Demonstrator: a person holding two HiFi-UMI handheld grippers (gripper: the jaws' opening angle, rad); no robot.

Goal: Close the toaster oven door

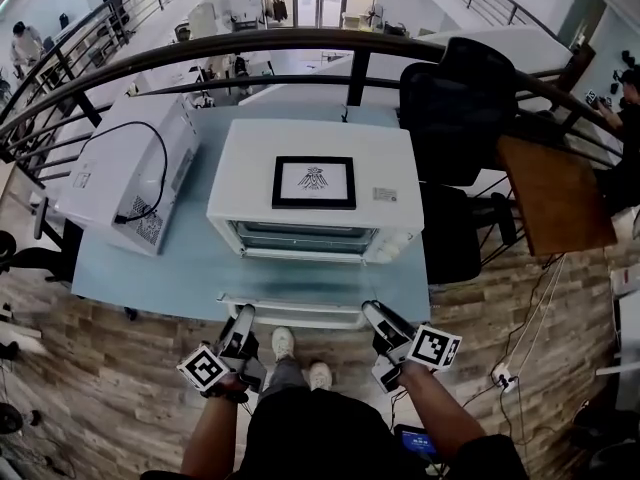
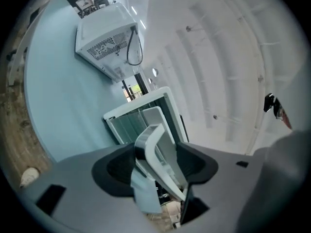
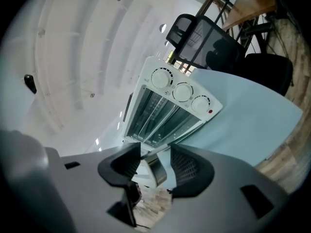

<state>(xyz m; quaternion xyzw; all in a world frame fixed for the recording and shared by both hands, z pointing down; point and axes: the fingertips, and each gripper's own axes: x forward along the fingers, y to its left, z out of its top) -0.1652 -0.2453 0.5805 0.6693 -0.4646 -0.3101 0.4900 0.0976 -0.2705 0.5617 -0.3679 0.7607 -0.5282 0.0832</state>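
Observation:
A white toaster oven (image 1: 315, 183) stands on the pale blue table (image 1: 160, 268), its cavity showing and its door (image 1: 300, 311) folded down flat over the table's front edge. My left gripper (image 1: 243, 315) is at the left end of the door's handle and my right gripper (image 1: 372, 311) at the right end. In the left gripper view the white handle (image 2: 150, 140) runs between the jaws of the left gripper (image 2: 156, 165), which stand wide. In the right gripper view the handle end (image 3: 158, 173) lies between the jaws of the right gripper (image 3: 153, 161), with a gap beside it. Three knobs (image 3: 182, 91) face me.
A white appliance (image 1: 130, 173) with a black cable sits on the table's left part. A black office chair (image 1: 455, 108) and a brown wooden board (image 1: 555, 193) stand to the right. A dark railing (image 1: 300, 43) curves behind the table. Wood floor lies below.

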